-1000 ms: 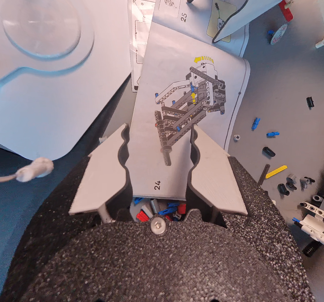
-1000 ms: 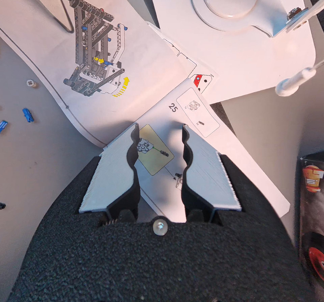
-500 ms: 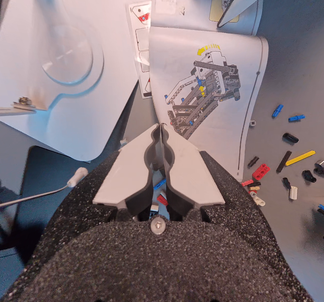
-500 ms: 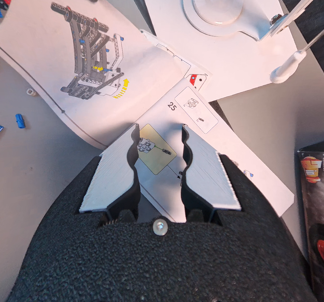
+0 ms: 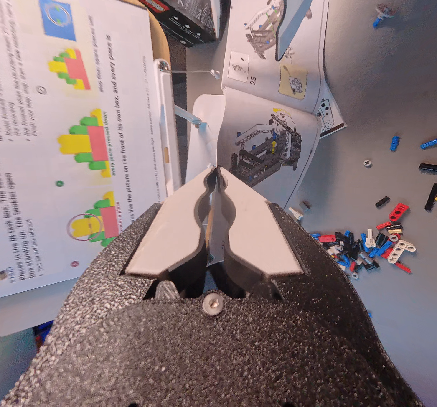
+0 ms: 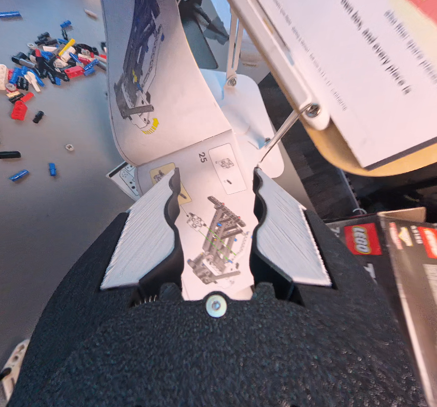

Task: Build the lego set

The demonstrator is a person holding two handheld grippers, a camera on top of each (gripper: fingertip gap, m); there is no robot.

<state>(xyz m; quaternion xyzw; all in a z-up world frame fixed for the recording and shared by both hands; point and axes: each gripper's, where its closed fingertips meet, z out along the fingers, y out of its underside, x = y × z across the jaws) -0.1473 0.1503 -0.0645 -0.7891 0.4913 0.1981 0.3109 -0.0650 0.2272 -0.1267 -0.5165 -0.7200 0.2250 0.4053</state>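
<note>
- The printed sheet (image 5: pixel 78 121) on the stand is motion-blurred and cut by the left edge; in the right wrist view it runs off the top and right
- The lego box (image 6: pixel 402 249) is cropped at the right edge; the right gripper's body hides its lower part
- The booklet page (image 5: pixel 267 149) is partly hidden inside the left gripper (image 5: pixel 217 171)
- Single pieces in the loose pile (image 5: pixel 364 246) are too small to identify

Close opposing views; shared booklet (image 5: pixel 267 135)
</note>
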